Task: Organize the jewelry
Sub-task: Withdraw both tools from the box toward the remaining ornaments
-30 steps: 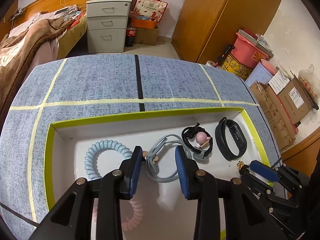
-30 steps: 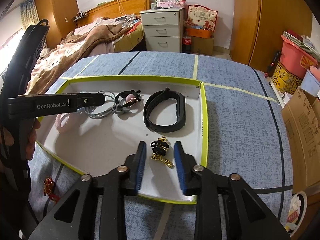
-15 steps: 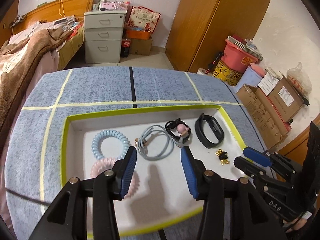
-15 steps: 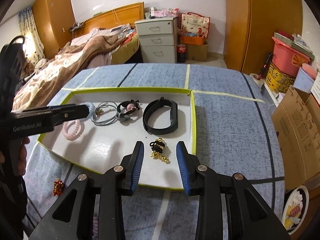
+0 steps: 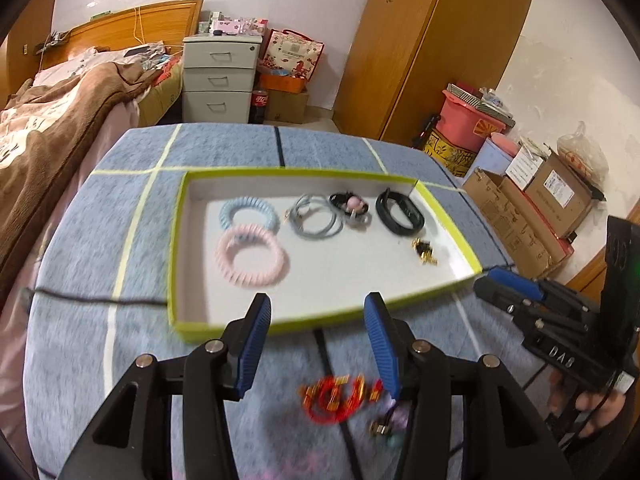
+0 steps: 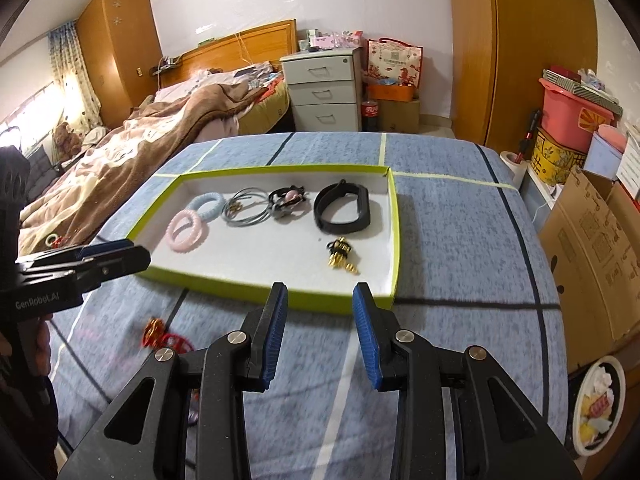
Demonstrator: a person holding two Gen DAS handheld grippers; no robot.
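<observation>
A white tray with a lime-green rim (image 5: 176, 248) (image 6: 394, 240) lies on the blue table. It holds a blue coil tie (image 5: 248, 203), a pink coil tie (image 5: 250, 280) (image 6: 170, 234), grey ties (image 5: 316, 222), a black tie with a pink bead (image 5: 350, 204), a black wristband (image 5: 382, 208) (image 6: 340, 224) and a gold-and-black piece (image 5: 425, 250) (image 6: 340, 254). My left gripper (image 5: 316, 320) hovers in front of the tray, its jaws opening and empty. A red-and-gold bracelet (image 5: 336, 398) (image 6: 166, 340) lies on the table below it. My right gripper (image 6: 320, 308) is open and empty, near the tray's front right corner.
A small beaded trinket (image 5: 390, 424) lies beside the red bracelet. A black cable (image 5: 100, 300) runs over the table at left. A bed stands to the left, drawers (image 5: 218, 80) behind, cardboard boxes (image 6: 592, 240) and a plate (image 6: 598, 400) on the right.
Both grippers have drawn back out of the tray to the table in front of it. The left jaws have spread wider. The red bracelet has come into the left wrist view.
</observation>
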